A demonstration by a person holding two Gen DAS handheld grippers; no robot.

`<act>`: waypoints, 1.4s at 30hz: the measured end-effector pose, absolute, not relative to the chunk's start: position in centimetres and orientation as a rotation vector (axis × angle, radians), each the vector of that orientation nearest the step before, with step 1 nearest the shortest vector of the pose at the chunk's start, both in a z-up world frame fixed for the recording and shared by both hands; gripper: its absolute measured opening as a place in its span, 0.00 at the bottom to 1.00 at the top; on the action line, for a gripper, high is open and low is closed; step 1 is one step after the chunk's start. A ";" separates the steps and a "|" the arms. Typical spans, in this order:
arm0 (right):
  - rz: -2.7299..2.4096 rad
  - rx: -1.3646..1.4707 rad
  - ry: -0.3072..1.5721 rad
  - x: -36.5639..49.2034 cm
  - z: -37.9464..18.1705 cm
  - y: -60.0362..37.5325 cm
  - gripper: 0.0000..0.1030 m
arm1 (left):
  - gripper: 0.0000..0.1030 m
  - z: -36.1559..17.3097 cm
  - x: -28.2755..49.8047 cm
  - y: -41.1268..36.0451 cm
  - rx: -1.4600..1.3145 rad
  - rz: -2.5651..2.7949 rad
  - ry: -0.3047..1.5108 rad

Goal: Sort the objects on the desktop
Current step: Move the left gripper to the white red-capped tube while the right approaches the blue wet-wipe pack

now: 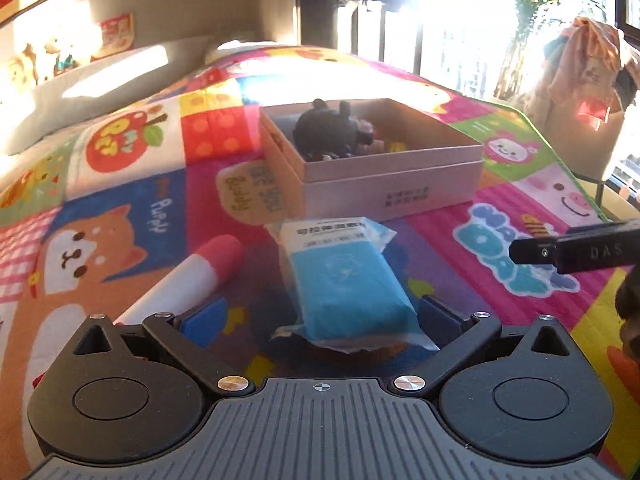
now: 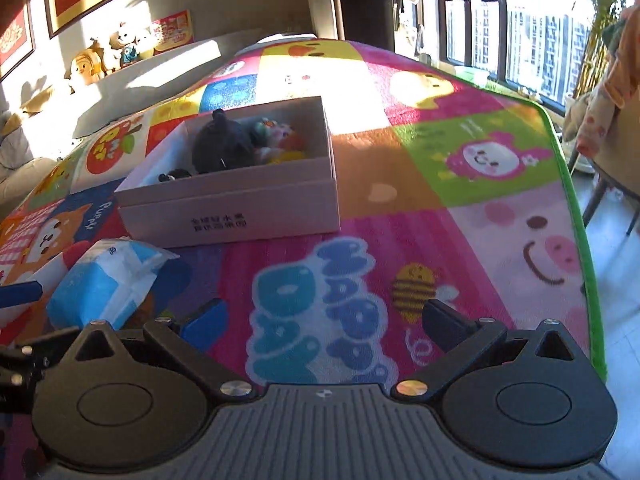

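Observation:
A blue packet in clear wrap [image 1: 344,280] lies on the mat between the fingers of my left gripper [image 1: 322,318]. Its jaws stand wide; the wrap's edge reaches the right pad, and the left pad is clear of it. A fat white marker with a red cap [image 1: 188,280] lies just left of the packet. Behind them stands an open pink box [image 1: 372,184] holding a black toy [image 1: 324,132] and small colourful pieces. My right gripper [image 2: 324,320] is open over bare mat, to the right of the packet [image 2: 104,284] and in front of the box [image 2: 240,208].
Everything rests on a bright cartoon play mat [image 2: 460,240] with a green edge [image 2: 576,200] at the right. Plush toys [image 2: 104,56] line a far ledge. A chair draped with clothes [image 1: 580,80] stands beyond the mat's right side.

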State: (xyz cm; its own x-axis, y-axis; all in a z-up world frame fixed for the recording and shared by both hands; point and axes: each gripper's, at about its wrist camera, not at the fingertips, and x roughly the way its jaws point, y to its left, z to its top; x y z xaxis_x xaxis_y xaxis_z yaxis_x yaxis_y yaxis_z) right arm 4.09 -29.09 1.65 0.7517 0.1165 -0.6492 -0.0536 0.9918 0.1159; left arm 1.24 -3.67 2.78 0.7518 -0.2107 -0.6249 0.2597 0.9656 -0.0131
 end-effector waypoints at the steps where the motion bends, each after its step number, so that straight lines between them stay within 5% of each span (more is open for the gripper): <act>1: 0.091 0.107 0.723 4.0 1.2 -29.2 1.00 | 1.00 2.7 1.6 -3.7 0.063 -0.260 0.684; 11: 0.042 0.184 0.714 4.1 -0.1 -29.7 1.00 | 0.98 1.9 4.4 -6.5 0.081 -0.238 0.711; 13: 0.039 0.212 0.704 3.9 -0.1 -30.2 1.00 | 0.70 1.7 4.5 -6.8 0.091 -0.236 0.724; 18: 0.008 0.316 0.666 3.5 0.0 -31.7 1.00 | 0.61 1.8 3.7 -7.8 0.083 -0.274 0.733; 20: -0.007 0.379 0.651 3.3 0.0 -32.6 1.00 | 0.66 2.0 2.9 -8.9 0.063 -0.364 0.739; 22: -0.003 0.420 0.642 3.3 -0.1 -33.2 1.00 | 0.85 2.1 1.8 -10.4 0.074 -0.475 0.732; 24: -0.003 0.425 0.638 3.2 -0.2 -33.2 1.00 | 0.92 2.3 0.6 -11.7 0.099 -0.548 0.712; 35: -0.001 0.299 0.692 4.0 -0.1 -31.9 1.00 | 0.97 6.0 -1.7 -4.4 0.178 -0.338 0.566; 42: 0.208 0.250 0.644 2.2 2.5 -29.6 1.00 | 0.97 4.6 0.6 4.9 0.074 0.050 0.684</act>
